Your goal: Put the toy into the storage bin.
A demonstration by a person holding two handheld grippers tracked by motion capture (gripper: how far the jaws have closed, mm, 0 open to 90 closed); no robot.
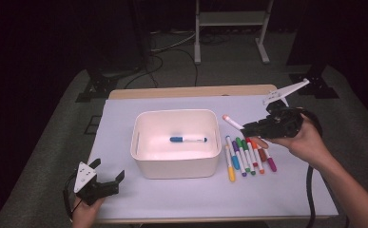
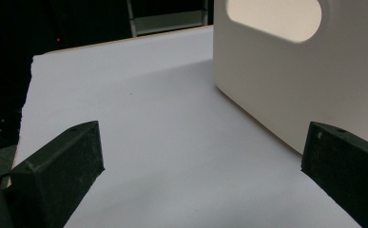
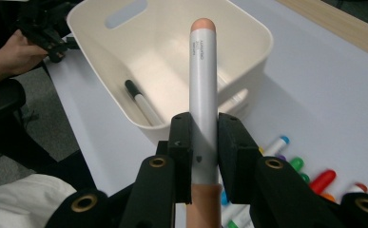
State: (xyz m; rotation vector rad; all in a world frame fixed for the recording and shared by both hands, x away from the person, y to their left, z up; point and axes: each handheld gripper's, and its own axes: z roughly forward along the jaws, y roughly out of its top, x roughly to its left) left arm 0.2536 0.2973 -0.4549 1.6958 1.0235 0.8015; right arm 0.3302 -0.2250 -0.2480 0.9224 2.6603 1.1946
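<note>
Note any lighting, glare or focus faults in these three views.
High view: dark surroundings, bin floor washed out around the blue marker. Right gripper view: peach marker sharp, the right tongs soft at the bottom. Left gripper view: even light, bin handle hole blown out.

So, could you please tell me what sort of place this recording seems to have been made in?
Probably a lab or studio set up for recording: a table under a plain white sheet stands in a dark room, cables trail over the grey floor behind it, and a metal stand rises at the back.
</note>
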